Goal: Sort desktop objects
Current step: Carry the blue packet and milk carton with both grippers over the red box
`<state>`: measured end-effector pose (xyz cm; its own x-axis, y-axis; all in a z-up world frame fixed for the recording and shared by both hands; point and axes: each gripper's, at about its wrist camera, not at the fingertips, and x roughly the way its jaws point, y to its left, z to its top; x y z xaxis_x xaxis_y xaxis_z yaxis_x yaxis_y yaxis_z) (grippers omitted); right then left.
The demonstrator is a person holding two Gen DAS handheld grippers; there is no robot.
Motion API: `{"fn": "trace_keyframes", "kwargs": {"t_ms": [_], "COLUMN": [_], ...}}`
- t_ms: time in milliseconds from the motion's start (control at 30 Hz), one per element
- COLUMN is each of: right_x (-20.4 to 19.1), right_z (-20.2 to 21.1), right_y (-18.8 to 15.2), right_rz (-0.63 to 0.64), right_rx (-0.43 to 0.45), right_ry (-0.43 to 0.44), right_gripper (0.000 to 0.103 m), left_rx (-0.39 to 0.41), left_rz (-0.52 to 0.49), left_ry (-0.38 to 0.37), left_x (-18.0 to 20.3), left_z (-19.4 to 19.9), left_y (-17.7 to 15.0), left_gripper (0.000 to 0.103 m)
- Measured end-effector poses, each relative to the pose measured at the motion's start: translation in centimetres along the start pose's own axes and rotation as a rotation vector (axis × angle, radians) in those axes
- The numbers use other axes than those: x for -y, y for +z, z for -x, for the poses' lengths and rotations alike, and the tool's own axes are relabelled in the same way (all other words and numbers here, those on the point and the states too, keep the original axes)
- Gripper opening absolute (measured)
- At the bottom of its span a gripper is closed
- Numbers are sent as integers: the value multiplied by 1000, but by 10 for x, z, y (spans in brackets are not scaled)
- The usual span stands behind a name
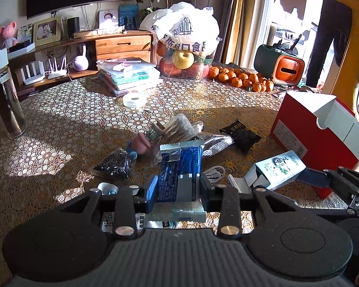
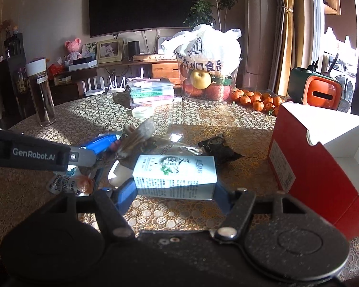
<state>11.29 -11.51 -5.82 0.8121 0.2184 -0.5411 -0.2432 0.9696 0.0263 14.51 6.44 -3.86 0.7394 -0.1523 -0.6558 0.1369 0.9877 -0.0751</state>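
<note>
My left gripper [image 1: 178, 187] is shut on a blue snack packet [image 1: 179, 172], held just above the table. My right gripper [image 2: 176, 191] is shut on a pale green-and-white carton [image 2: 176, 172], lying sideways between its fingers; the carton also shows in the left wrist view [image 1: 277, 169]. A pile lies beyond: a cotton swab bag [image 1: 177, 126], a black sachet [image 1: 244, 135], a silver wrapper [image 1: 216, 142], a bag of dark beads [image 1: 114, 163] and a pink clip [image 1: 141, 143]. An open red box [image 2: 323, 167] stands at the right.
A tall glass jar [image 1: 7, 98] stands at the left. A tape roll [image 1: 134, 100], stacked plastic cases [image 1: 129, 76], a fruit tub [image 1: 186, 64] under a white bag, tangerines [image 1: 241, 77] and a green-orange holder [image 1: 278, 68] stand at the back. A white cable [image 1: 214, 173] lies near the carton.
</note>
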Motion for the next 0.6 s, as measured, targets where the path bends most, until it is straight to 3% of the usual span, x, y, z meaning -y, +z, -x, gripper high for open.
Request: {"fn": "trace_keyframes", "kwargs": {"t_ms": [600], "right_x": [50], "right_z": [88], "right_y": [14], "right_rz": [-38], "right_rx": [68], "right_ry": [-18], "right_gripper": [68], "left_rx": [48], "left_rz": [-116], "left_ry": [-46], "left_x": [84], "left_z": [60], "left_y": [7], "left_gripper": [35]}}
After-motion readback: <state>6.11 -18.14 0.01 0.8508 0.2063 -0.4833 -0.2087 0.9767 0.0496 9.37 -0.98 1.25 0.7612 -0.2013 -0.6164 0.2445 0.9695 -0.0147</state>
